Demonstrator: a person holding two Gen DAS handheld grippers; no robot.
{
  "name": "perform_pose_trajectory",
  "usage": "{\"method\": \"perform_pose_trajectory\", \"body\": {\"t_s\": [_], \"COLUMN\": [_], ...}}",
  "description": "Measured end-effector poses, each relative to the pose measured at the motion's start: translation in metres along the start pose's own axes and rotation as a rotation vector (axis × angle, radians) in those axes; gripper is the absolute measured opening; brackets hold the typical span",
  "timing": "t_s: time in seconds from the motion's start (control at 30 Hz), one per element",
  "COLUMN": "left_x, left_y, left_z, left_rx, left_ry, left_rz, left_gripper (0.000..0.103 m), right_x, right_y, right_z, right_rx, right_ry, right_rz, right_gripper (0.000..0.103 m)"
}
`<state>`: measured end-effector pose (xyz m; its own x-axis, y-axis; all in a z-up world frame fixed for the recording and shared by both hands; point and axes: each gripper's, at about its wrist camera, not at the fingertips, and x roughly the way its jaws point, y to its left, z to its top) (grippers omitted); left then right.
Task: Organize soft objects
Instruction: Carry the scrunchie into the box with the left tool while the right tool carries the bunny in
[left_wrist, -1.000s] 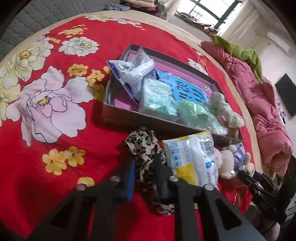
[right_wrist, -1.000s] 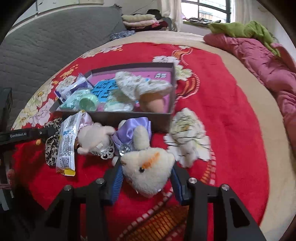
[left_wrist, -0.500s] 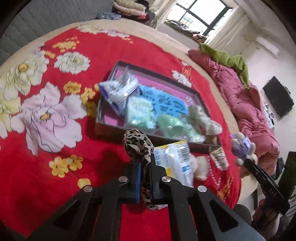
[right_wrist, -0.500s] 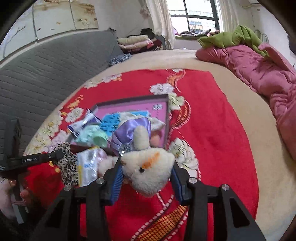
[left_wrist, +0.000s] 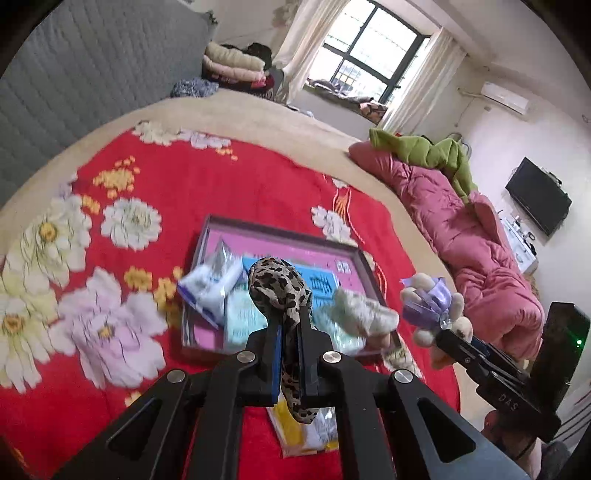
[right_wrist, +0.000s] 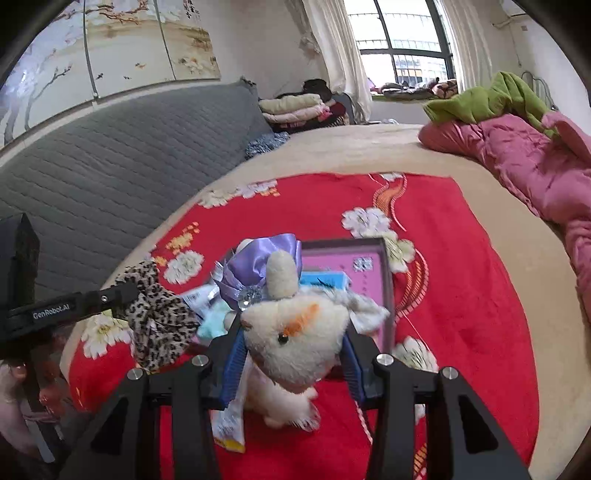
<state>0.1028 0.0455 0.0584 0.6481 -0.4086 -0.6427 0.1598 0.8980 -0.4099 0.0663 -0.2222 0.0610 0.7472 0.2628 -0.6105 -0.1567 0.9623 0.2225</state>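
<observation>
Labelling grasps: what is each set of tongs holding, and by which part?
Left tongs: leopard-print cloth, pinched mid-length, ends bunched above and hanging below. Right tongs: plush toy, clamped by the sides of its head.

We see a home bedroom. A bed (left_wrist: 207, 177) fills mid-frame, with folded blankets (right_wrist: 291, 107) and a window (left_wrist: 369, 62) at top.

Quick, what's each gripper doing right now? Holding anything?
Left gripper: closed on the leopard-print cloth, lifted off the blanket.
Right gripper: closed on the plush rabbit, also lifted.
</observation>
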Motion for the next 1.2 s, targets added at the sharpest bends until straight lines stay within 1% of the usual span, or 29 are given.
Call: {"method": "perform_pose_trajectory", "body": {"t_s": [0.13,0.27,0.4,0.57,0.67,0.87,1.0,1.13,1.2], "left_x": [0.003,0.01,0.02,0.04,0.053,0.084,0.096,0.106,0.111], "left_y": [-0.007,-0.012,-0.012,0.001,0.011,0.027,0.029,0.025,0.026], "left_z": [0.015,0.024,0.034,0.041,0.039,0.027,0.02,0.013,0.01], "left_rx": [0.028,0.047,0.052,0.043,0.029,0.016,0.029,0.066,0.065], "left_ry": [-0.015,-0.023,-0.032,-0.03,-0.016,0.037,0.056,0.084,0.094], "left_rz": [0.03,0.057,0.078,0.109,0.127,0.147,0.162,0.183,0.187], "left_gripper": [0.006,0.006,0.006,0.006,0.006,0.006,0.006,0.006,0.006], "right_x": [0.008,0.02,0.037,0.058,0.069,0.088,0.097,0.106,0.111], "right_y": [0.007,0.011,0.011,0.01,0.008,0.002,-0.002,-0.003,-0.004], "right_z": [0.015,0.023,0.024,0.021,0.017,0.007,0.0,-0.008,-0.012], "right_rx": [0.012,0.012,0.031,0.044,0.045,0.054,0.061,0.052,0.052], "right_ry": [-0.017,-0.012,0.004,0.036,0.057,0.102,0.125,0.149,0.166], "right_rz": [0.018,0.012,0.005,-0.007,-0.019,-0.038,-0.045,-0.057,-0.062], "right_gripper": [0.046,0.046,0.046,0.046,0.046,0.046,0.046,0.046,0.046]}}
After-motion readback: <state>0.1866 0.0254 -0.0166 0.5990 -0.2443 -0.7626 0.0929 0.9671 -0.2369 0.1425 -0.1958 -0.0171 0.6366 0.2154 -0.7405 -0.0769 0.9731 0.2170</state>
